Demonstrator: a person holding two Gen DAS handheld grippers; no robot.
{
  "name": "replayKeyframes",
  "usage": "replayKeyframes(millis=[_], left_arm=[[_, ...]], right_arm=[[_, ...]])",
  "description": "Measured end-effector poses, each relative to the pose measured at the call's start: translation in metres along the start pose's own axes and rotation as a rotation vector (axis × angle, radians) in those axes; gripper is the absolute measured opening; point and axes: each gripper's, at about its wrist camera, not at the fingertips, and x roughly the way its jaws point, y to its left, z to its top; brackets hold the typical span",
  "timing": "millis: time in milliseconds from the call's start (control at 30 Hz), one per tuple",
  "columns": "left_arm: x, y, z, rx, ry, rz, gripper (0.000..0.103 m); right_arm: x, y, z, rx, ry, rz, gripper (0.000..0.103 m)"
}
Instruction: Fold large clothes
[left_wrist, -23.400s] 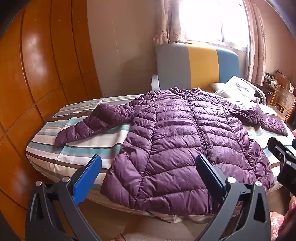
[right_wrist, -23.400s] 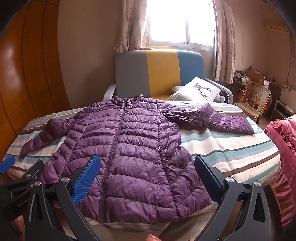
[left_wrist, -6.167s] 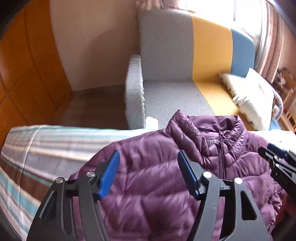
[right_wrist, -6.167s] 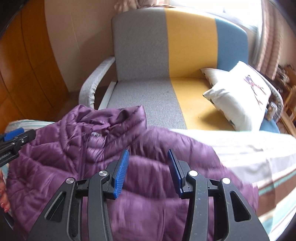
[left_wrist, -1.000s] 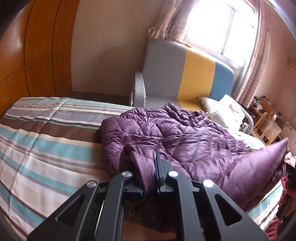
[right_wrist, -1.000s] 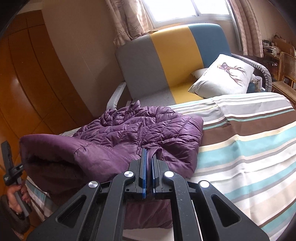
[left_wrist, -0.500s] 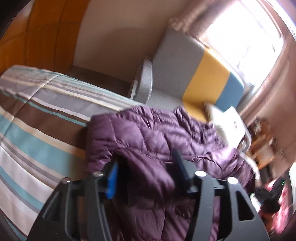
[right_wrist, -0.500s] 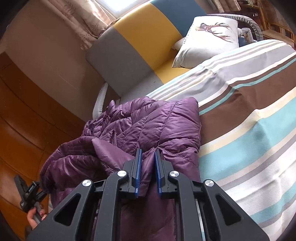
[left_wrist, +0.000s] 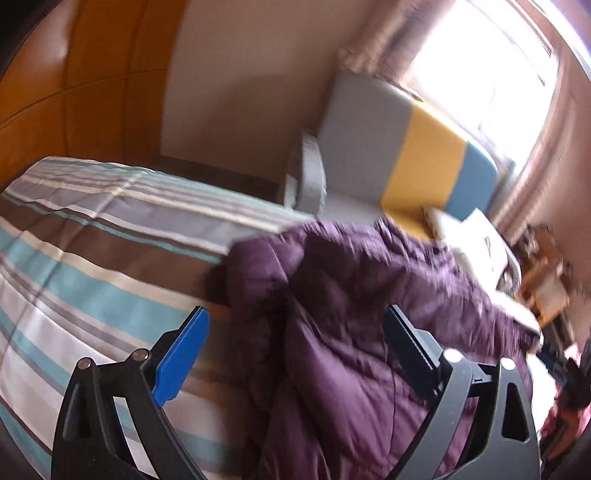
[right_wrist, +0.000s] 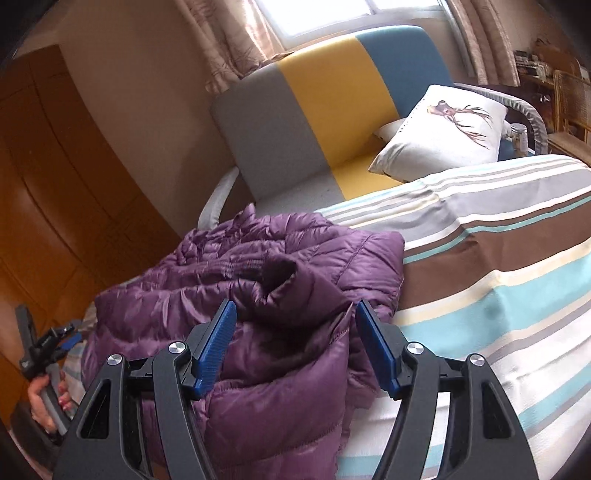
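Observation:
A purple quilted jacket (left_wrist: 351, 314) (right_wrist: 258, 295) lies folded over on itself on the striped bed (left_wrist: 92, 258) (right_wrist: 498, 258). In the blurred left wrist view my left gripper (left_wrist: 295, 347) stands wide, its jaws still opening, over the jacket's left edge; no pad presses the cloth. My right gripper (right_wrist: 293, 339) hovers over the jacket's right side. Its jaws are opening too, with a loose purple fold bulging between the blue pads (right_wrist: 216, 343), untouched. A hand with the left gripper (right_wrist: 40, 350) shows at the far left of the right wrist view.
A grey, yellow and blue sofa (right_wrist: 332, 110) (left_wrist: 406, 147) stands beyond the bed with a white deer-print pillow (right_wrist: 447, 129) on it. Orange wooden panels (right_wrist: 55, 203) line the left wall. Wicker furniture (right_wrist: 569, 96) stands by the window at right.
Both grippers were shut on jacket folds a second ago and have let go, opening wide. The lifted part of the jacket has dropped onto the bed. Both hands sank a little.

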Motion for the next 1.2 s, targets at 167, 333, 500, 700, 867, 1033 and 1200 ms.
replayKeyframes(millis=[167, 333, 500, 700, 867, 1033, 1200], left_arm=[[0.009, -0.005, -0.021, 0.047, 0.052, 0.013, 0.087], [0.004, -0.003, -0.042, 0.06, 0.053, -0.041, 0.085], [-0.001, -0.003, -0.058, 0.059, 0.059, -0.075, 0.083], [0.012, -0.006, -0.064, 0.025, 0.143, -0.133, 0.048], [-0.009, -0.013, -0.07, 0.076, 0.172, -0.168, 0.017], [-0.04, -0.013, -0.088, 0.107, 0.189, -0.188, 0.014], [-0.073, -0.008, -0.116, 0.118, 0.2, -0.215, 0.014]], right_arm=[[0.001, -0.001, -0.028, 0.022, 0.041, -0.018, 0.067], [-0.007, -0.006, -0.055, 0.05, 0.082, 0.029, 0.067], [-0.006, -0.011, -0.071, 0.073, 0.126, 0.046, 0.068], [0.016, -0.023, -0.074, 0.203, 0.178, 0.186, 0.035], [0.0, -0.02, -0.075, 0.184, 0.181, 0.243, 0.012], [-0.034, -0.015, -0.087, 0.133, 0.21, 0.272, 0.012], [-0.068, -0.017, -0.109, 0.113, 0.248, 0.291, 0.012]])
